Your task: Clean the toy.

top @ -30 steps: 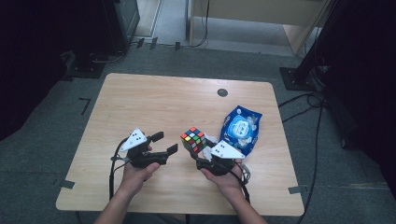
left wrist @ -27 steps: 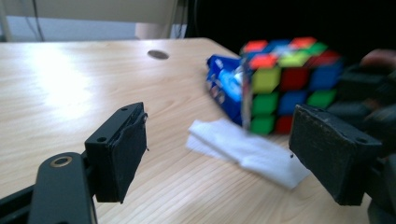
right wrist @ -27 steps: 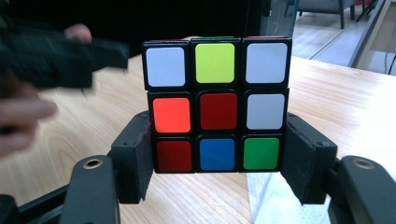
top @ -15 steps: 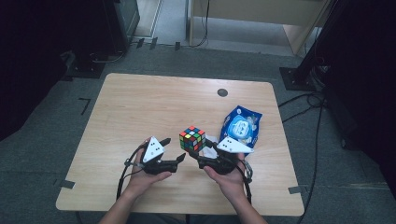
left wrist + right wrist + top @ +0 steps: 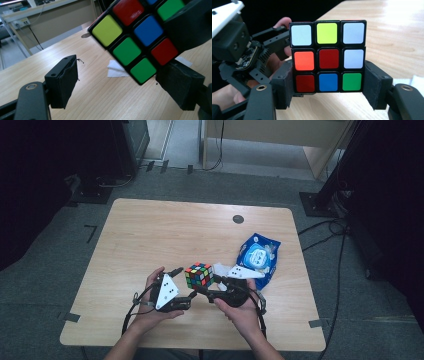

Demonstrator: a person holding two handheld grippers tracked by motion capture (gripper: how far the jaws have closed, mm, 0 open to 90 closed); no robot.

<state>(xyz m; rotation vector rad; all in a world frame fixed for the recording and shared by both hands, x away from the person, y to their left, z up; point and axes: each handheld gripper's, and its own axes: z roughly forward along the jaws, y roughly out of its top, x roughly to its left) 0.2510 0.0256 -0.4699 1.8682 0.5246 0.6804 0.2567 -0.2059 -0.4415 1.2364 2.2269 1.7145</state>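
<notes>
While the right gripper (image 5: 328,100) clamps one puzzle cube (image 5: 199,275) above the bench (image 5: 150,240), the left gripper (image 5: 117,82), jaws just opening, stands unclamped beside it; one blue packet (image 5: 257,257), writing unreadable.

The cube (image 5: 327,56) shows white, yellow, orange, red, blue and green squares (black-edged) above the pale wooden table (image 5: 150,235).

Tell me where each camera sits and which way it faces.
High view: above the person's side, looking forward and down on the table; both forearms, left hand-held gripper, right hand-held gripper.
Left gripper view: rides the left hand-held gripper; puzzle cube close.
Right gripper view: rides the right hand-held gripper, clamped on the cube.
All share the cube.
</notes>
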